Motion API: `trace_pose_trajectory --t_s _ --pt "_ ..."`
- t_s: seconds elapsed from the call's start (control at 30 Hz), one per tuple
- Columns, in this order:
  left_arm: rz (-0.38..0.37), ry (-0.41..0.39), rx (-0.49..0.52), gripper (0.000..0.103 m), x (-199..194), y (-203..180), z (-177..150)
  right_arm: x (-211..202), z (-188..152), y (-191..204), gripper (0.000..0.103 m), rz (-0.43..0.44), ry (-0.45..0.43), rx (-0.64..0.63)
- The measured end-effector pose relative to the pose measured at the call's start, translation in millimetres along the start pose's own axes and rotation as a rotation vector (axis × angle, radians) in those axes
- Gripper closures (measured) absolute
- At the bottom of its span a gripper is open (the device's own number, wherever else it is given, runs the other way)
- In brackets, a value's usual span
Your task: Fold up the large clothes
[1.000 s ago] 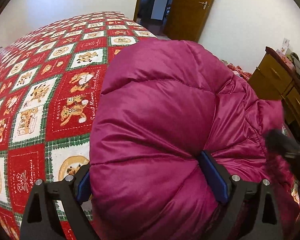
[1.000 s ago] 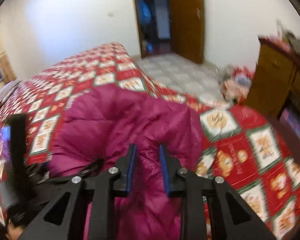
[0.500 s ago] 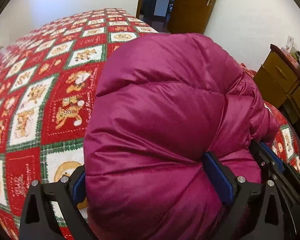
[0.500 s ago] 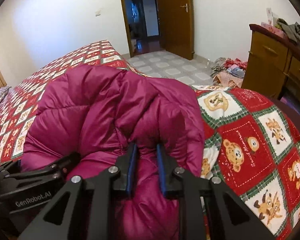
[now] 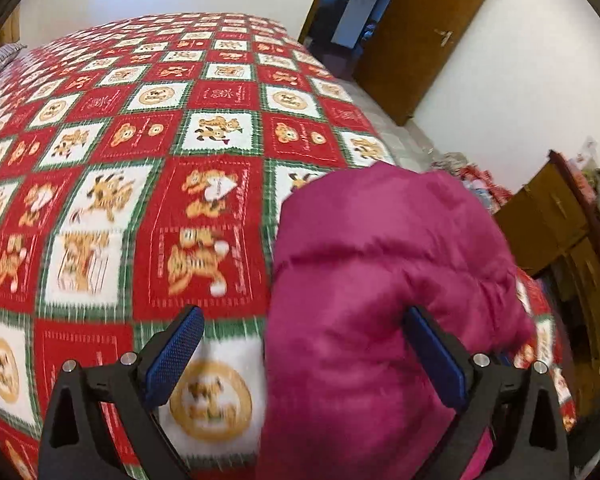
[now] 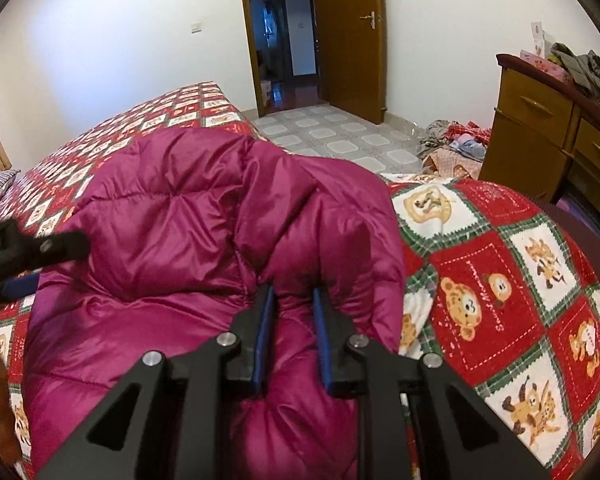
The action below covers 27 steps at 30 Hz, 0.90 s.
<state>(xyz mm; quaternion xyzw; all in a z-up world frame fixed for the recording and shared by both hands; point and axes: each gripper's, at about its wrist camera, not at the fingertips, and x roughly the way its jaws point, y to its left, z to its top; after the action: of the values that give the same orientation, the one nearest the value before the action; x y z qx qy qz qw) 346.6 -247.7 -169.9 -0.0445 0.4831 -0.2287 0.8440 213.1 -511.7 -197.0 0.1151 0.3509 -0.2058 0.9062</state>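
Note:
A magenta puffer jacket [image 6: 172,232] lies bunched on the bed with the red teddy-bear quilt [image 6: 520,280]. My right gripper [image 6: 294,300] is shut on a thick fold of the jacket near its right edge. In the left wrist view my left gripper [image 5: 300,320] is wide open; the jacket [image 5: 380,280] bulges between the fingers toward the right pad, and the left pad [image 5: 176,352] stands free over the quilt [image 5: 100,160]. The left gripper also shows at the left edge of the right wrist view [image 6: 28,252].
A wooden dresser [image 6: 540,128] with clothes on top stands at the right. A heap of clothes [image 6: 456,144] lies on the tiled floor. An open wooden door [image 6: 348,40] is behind the bed's far end.
My left gripper has let go of the jacket and shifted left, so more quilt shows. My right gripper stays shut on the fold.

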Motion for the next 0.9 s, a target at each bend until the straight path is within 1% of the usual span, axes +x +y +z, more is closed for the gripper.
trace_pose_trajectory --t_s 0.07,0.13,0.2,0.3,0.4,0.47,0.5,0.53,0.57,0.63,0.7,0.77,0.83,0.9 --pt "0.024 0.024 0.017 0.002 16 -3 5 1 0 0 0.082 0.002 0.001 0.005" --pt "0.018 0.075 0.019 0.001 31 -2 3 1 0 -1 0.082 0.005 0.004 0.012" --pt "0.003 0.101 -0.002 0.001 31 3 2 1 0 -1 0.082 0.005 0.008 0.013" --pt "-0.005 0.112 0.024 0.001 18 8 4 2 2 0 0.081 0.000 0.019 0.004" --pt "0.010 0.058 0.062 0.001 -9 12 -2 -5 7 0 0.077 -0.004 0.035 0.010" --pt "0.019 0.005 0.104 0.001 -30 17 -10 -23 5 -3 0.074 0.007 0.018 0.038" --pt "0.022 -0.017 0.121 0.001 -40 23 -15 -32 2 -5 0.066 0.020 -0.005 0.055" --pt "0.028 -0.046 0.140 0.001 -53 31 -22 -48 -3 -7 0.061 0.037 -0.040 0.075" --pt "0.032 -0.064 0.154 0.001 -60 38 -27 -60 -9 -8 0.055 0.037 -0.064 0.081" --pt "0.042 -0.110 0.195 0.001 -80 52 -44 -78 -21 -8 0.054 0.024 -0.087 0.072" --pt "0.059 -0.138 0.233 0.001 -93 62 -59 -91 -35 -5 0.054 0.034 -0.086 0.060" --pt "0.075 -0.151 0.284 0.001 -102 66 -74 -101 -50 0 0.054 0.026 -0.077 0.044" --pt "0.107 -0.161 0.331 0.001 -113 67 -95 -112 -61 3 0.054 0.021 -0.090 0.029" --pt "0.118 -0.167 0.347 0.001 -118 68 -108 -123 -71 7 0.054 0.011 -0.103 0.012"
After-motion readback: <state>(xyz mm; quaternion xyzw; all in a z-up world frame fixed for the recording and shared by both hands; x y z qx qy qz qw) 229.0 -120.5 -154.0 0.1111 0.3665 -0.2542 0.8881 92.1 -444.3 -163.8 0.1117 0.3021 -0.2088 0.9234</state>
